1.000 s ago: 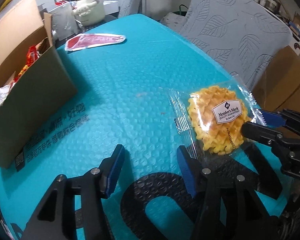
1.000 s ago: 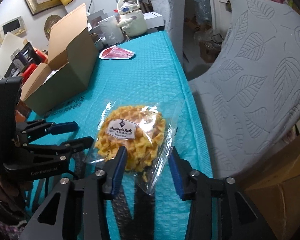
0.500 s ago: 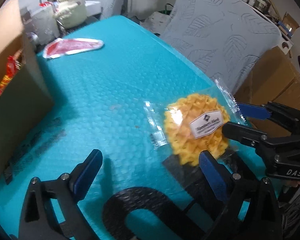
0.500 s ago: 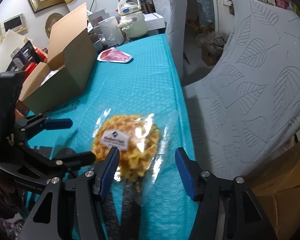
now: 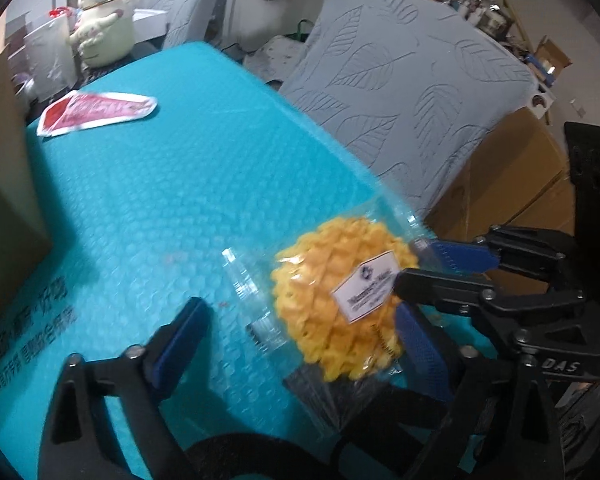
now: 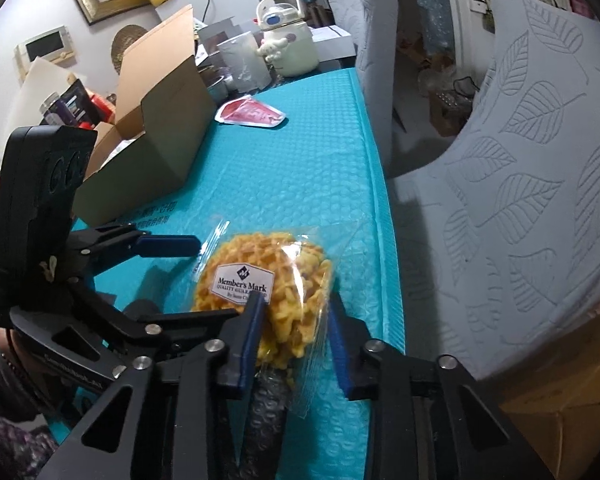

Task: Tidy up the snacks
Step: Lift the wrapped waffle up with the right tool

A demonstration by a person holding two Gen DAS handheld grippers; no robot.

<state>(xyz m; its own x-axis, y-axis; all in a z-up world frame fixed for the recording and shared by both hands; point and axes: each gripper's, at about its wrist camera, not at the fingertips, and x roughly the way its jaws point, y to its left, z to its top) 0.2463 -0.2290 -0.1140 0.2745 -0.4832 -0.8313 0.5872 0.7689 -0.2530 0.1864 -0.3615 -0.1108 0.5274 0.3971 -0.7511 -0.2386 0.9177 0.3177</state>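
Observation:
A round yellow waffle in a clear wrapper (image 5: 340,300) with a white Member's Mark label lies tilted near the right edge of the teal bubble-wrap table cover (image 5: 172,184). My right gripper (image 6: 294,332) is closed on the wrapped waffle (image 6: 268,276), which stands lifted at its near edge. My left gripper (image 5: 300,344) is open wide, its fingers either side of the waffle's left part, not pinching it. The left gripper also shows in the right wrist view (image 6: 172,276). An open cardboard box (image 6: 156,128) with snacks stands at the far left.
A red and white snack packet (image 5: 96,112) lies flat at the far end of the table. A cream kettle (image 6: 288,44) and a clear bag stand behind it. Grey leaf-pattern chairs (image 6: 520,140) line the right side. A cardboard carton (image 5: 512,184) sits right of the table.
My right gripper has closed onto the waffle pack and tilted it up. My left gripper opened wider and moved toward the pack, with the box sliding out of view.

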